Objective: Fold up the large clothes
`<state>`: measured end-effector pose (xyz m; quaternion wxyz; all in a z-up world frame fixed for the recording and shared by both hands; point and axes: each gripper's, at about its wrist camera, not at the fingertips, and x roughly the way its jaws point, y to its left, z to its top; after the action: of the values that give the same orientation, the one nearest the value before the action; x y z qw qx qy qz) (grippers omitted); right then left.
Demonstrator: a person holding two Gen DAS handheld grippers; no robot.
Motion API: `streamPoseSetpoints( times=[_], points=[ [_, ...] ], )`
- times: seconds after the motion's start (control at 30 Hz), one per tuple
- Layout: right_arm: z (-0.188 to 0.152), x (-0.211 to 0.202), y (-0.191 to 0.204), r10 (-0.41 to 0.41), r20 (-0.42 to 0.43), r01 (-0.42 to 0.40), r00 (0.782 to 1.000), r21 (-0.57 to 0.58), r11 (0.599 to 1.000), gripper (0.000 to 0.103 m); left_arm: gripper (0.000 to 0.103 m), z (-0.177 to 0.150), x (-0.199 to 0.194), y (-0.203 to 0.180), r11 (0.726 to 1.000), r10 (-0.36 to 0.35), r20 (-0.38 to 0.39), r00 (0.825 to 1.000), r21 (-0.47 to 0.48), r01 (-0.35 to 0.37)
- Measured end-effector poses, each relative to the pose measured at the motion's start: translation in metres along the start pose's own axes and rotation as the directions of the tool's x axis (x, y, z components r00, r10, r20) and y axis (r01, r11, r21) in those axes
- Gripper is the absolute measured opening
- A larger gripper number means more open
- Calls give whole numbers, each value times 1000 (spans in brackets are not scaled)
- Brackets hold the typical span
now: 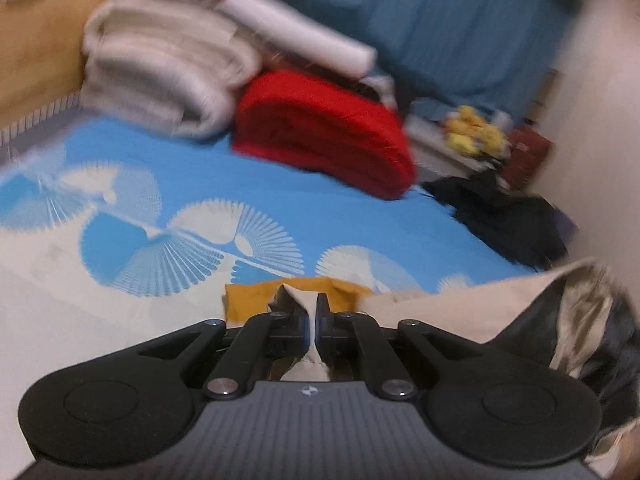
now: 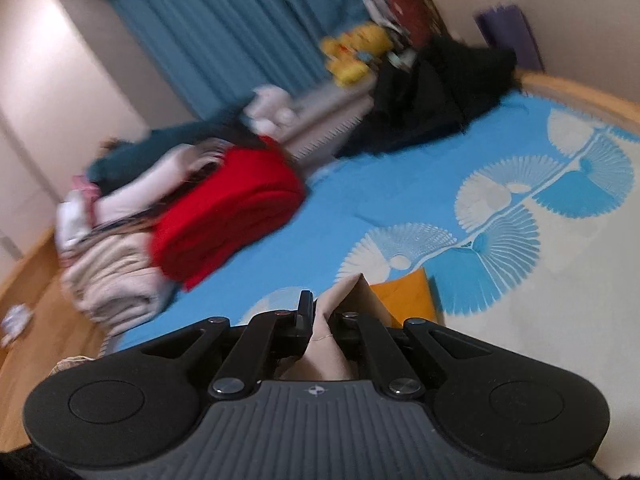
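Note:
A beige garment with a dark shiny lining hangs from both grippers above the bed. My left gripper is shut on a pinched fold of its beige cloth. The cloth trails off to the right, where the lining shows. My right gripper is shut on another beige fold of the same garment. An orange-yellow piece of fabric lies on the bed just beyond the left fingers; it also shows in the right wrist view. Both views are blurred.
The bed has a blue sheet with white fan patterns. A red folded blanket and a stack of white and beige bedding sit at its far side. Dark clothes lie by the bed's edge. Yellow plush toys and a blue curtain are behind.

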<state>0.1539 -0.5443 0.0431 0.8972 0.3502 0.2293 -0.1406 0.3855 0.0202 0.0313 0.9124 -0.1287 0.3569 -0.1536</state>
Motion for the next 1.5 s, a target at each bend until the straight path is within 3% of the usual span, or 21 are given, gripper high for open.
streamPoseSetpoints(
  times=[0.07, 0.1, 0.13, 0.17, 0.23, 0.27, 0.33, 0.4, 0.47, 0.6, 0.7, 0.9, 0.93, 0.97, 1.0, 1.03, 1.07, 1.17, 1.33, 1.4, 1.5],
  points=[
    [18, 70, 1, -49, -55, 51, 997, 45, 998, 9, 11, 24, 64, 14, 997, 18, -67, 998, -72, -23],
    [23, 101, -2, -72, -69, 76, 995, 68, 995, 14, 13, 35, 97, 27, 987, 24, -117, 993, -155, -42],
    [27, 129, -7, -94, -77, 101, 993, 97, 990, 29, 27, 42, 122, 38, 972, 33, -148, 988, -224, -66],
    [27, 150, -14, -131, -61, 137, 990, 119, 983, 51, 47, 49, 145, 49, 954, 48, -169, 984, -283, -95],
    [25, 172, -26, -211, -2, 208, 978, 163, 964, 74, 71, 57, 164, 60, 944, 105, -131, 986, -298, -140],
    [20, 176, -34, -210, 30, 201, 977, 185, 962, 78, 79, 59, 168, 63, 946, 135, -96, 986, -282, -157],
    [9, 178, -48, -174, 62, 160, 983, 180, 971, 78, 85, 59, 171, 67, 966, 146, -45, 988, -209, -152],
    [-2, 179, -59, -130, 71, 123, 989, 93, 988, 78, 85, 54, 176, 61, 988, 118, -23, 993, -100, -120],
    [-10, 186, -66, -136, 65, 138, 989, -20, 990, 78, 86, 44, 181, 54, 995, 95, -11, 995, 22, -95],
    [-15, 213, -69, -138, 2, 136, 990, -177, 975, 78, 86, 12, 203, 38, 981, 81, -19, 996, 181, -77],
    [-19, 240, -63, -147, -53, 127, 988, -275, 953, 77, 86, -7, 229, 35, 964, 87, -78, 993, 258, -64],
    [-30, 289, -35, -182, -112, 118, 977, -426, 897, 79, 86, -34, 269, 31, 944, 138, -154, 978, 320, -83],
    [-33, 299, -32, -210, -123, 137, 970, -440, 887, 78, 86, -34, 274, 32, 946, 141, -160, 977, 314, -86],
    [-35, 307, -32, -231, -135, 148, 964, -448, 882, 49, 73, -35, 276, 33, 949, 142, -162, 976, 302, -88],
    [-38, 313, -31, -246, -142, 158, 959, -452, 878, 19, 53, -33, 275, 34, 953, 145, -143, 979, 286, -99],
    [-39, 316, -30, -265, -149, 173, 953, -452, 875, 3, 11, -29, 272, 34, 956, 154, -119, 981, 268, -117],
    [-42, 314, -29, -266, -131, 183, 955, -447, 876, 2, 5, -25, 268, 35, 962, 151, -103, 983, 245, -122],
    [-43, 283, -27, -233, -34, 195, 972, -440, 876, 1, 2, -17, 245, 37, 964, 119, -16, 993, 243, -111],
    [-19, 208, -43, -184, 95, 205, 978, -296, 933, 0, 2, -6, 202, 43, 974, 69, 103, 992, 207, -89],
    [-7, 198, -52, -196, 110, 217, 974, -238, 947, 0, 2, 1, 206, 43, 977, 67, 90, 994, 194, -83],
    [0, 217, -63, -265, 73, 274, 961, -187, 943, 0, 2, 1, 233, 30, 964, 124, 57, 991, 228, -134]
  ],
)
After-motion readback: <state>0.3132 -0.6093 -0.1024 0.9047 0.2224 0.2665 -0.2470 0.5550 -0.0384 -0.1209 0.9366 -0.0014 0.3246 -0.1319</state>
